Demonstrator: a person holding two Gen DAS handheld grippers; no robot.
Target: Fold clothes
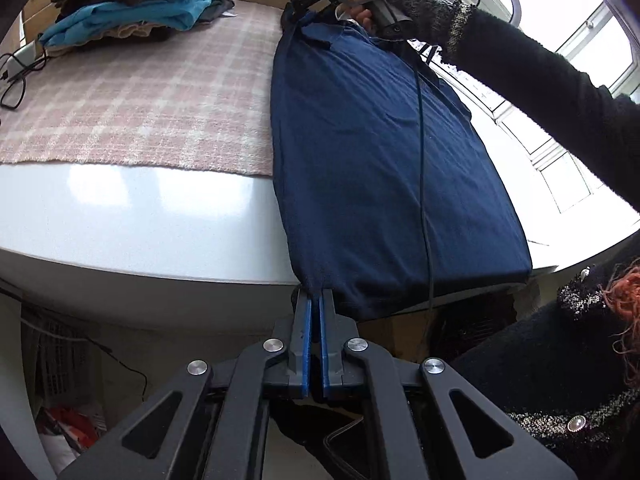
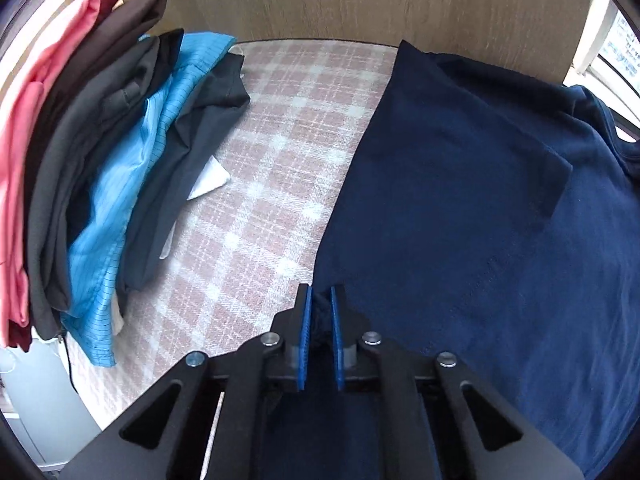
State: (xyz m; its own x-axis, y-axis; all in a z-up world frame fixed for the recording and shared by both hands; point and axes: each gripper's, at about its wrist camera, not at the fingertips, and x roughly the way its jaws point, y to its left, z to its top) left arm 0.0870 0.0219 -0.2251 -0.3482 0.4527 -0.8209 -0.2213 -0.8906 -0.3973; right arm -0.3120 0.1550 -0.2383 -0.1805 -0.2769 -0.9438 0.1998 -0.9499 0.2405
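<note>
Navy shirt [image 1: 372, 152] lies lengthwise on the right side of the table [image 1: 132, 216], partly on the pink checked cloth [image 1: 132, 92], its near hem hanging over the table's white edge. Left gripper [image 1: 315, 292] clenched on the near hem corner, blue pads nearly together with fabric pinched at the tips. Right gripper [image 2: 320, 300] clamped on a bunched fold at the shirt's left edge; dark fabric fills the narrow gap between its pads [image 2: 306, 320]. In the left wrist view the right gripper [image 1: 294, 14] sits at the shirt's far end, held by a hand [image 1: 372, 12] in a grey knit cuff and black sleeve [image 1: 540, 92]; a black cable [image 1: 422, 180] trails across the shirt. In the right wrist view a sleeve of the shirt is folded inward over the body, collar at far right. Stack of folded clothes [image 2: 100, 152] sits at the table's left, well apart from the shirt: pink, maroon, grey, black, bright blue. Wood panel [image 2: 380, 0] behind the table. Windows [image 1: 580, 152] at right.
</note>
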